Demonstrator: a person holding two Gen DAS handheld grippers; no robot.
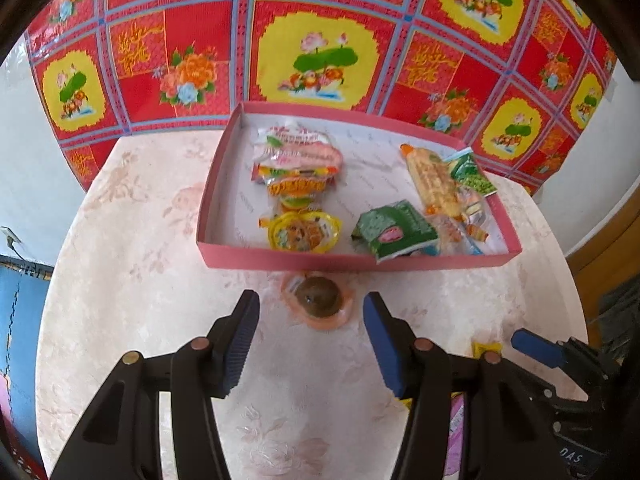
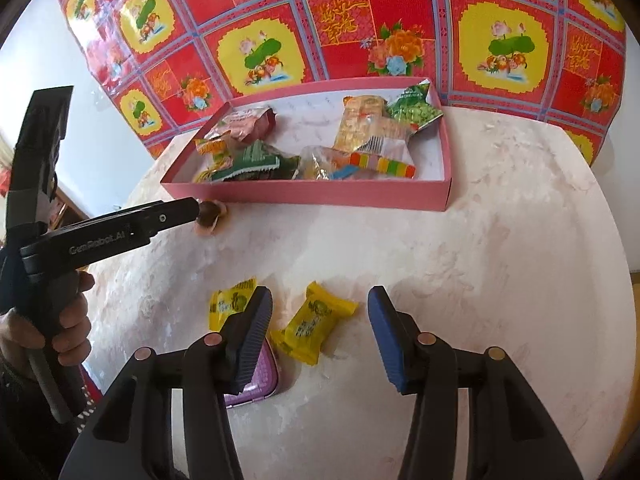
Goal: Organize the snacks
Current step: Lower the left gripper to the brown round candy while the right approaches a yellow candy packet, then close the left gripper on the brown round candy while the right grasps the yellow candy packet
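Snacks fill the pink box (image 1: 352, 258); left tongs (image 1: 311, 312) and right tongs (image 2: 320, 308) gape empty.

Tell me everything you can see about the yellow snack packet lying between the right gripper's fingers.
The yellow packet is a small pillow-shaped wrapper, glossy like plastic film, with crimped ends and green and dark print on its face. It looks sealed and full. It lies flat but skewed on the pale table, in front of the pink box and outside it. The right gripper is open around it, fingers not touching.
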